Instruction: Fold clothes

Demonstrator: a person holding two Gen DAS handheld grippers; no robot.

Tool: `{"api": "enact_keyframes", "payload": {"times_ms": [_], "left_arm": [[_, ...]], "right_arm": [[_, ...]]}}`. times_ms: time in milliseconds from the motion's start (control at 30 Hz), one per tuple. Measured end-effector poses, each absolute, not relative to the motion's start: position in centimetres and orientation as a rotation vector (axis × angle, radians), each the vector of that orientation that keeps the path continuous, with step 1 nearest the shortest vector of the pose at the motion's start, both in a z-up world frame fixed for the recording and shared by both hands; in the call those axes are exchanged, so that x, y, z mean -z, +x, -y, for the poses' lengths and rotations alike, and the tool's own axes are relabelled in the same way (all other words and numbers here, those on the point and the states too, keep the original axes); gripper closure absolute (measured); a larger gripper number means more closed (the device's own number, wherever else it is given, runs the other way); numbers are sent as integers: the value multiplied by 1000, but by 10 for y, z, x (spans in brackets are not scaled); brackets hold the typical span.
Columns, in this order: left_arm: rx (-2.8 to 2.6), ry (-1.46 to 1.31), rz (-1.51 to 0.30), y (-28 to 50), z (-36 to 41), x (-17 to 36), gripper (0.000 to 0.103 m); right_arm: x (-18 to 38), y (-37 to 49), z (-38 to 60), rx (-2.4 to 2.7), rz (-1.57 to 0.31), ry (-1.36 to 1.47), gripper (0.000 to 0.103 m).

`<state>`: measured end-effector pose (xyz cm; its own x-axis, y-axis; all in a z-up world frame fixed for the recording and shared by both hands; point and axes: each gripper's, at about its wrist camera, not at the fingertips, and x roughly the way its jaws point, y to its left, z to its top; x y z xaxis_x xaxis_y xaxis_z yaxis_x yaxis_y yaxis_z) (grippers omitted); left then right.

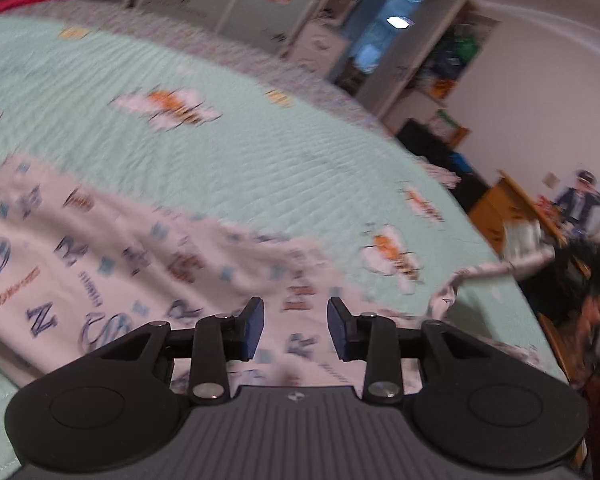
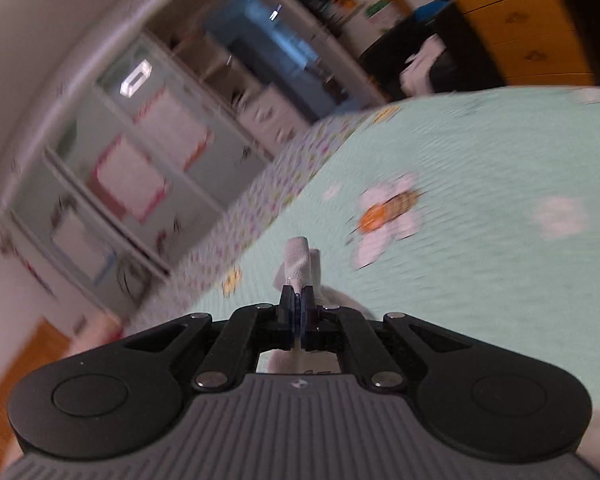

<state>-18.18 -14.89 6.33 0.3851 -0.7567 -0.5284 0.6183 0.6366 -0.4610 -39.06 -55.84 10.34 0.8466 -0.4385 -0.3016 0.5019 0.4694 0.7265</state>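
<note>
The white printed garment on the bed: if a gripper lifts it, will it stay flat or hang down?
The garment probably droops: it lies wrinkled on the bedspread. The bit pinched by the right gripper bunches, so likely thin and light. The left gripper is open above it.

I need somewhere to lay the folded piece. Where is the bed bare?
The mint bedspread is bare beyond the letter-print garment, up to the floral border by the shelves. It is crowded under the open left tool. The right tool pinches white fabric.

Left hand-held gripper (image 1: 296, 328) jaws spread wide — empty, right hand-held gripper (image 2: 298, 312) jaws pinched on cloth (image 2: 298, 260)
</note>
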Motion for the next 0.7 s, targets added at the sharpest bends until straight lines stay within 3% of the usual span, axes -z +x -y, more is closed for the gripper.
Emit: {"api": "enact_keyframes", "payload": {"times_ms": [200,400,467,567,700], "left_arm": [[978,-88,-730,-215,169,-81,65],[1010,-3,-796,-236,198,-69,64],[1010,29,-803,-240,205,-66,64],[1014,36,-814,-243,213,-64,63],[1013,47,-837,-249,219,-60,62]], "right_arm": [[-56,-518,560,676,-37,971,102],[17,-549,569,711,-89,1099,93],[17,-552,569,703,-69,1105,66],[14,-551,573,672,-37,1112,54],[13,-543,584,651,-47,1152,53]]}}
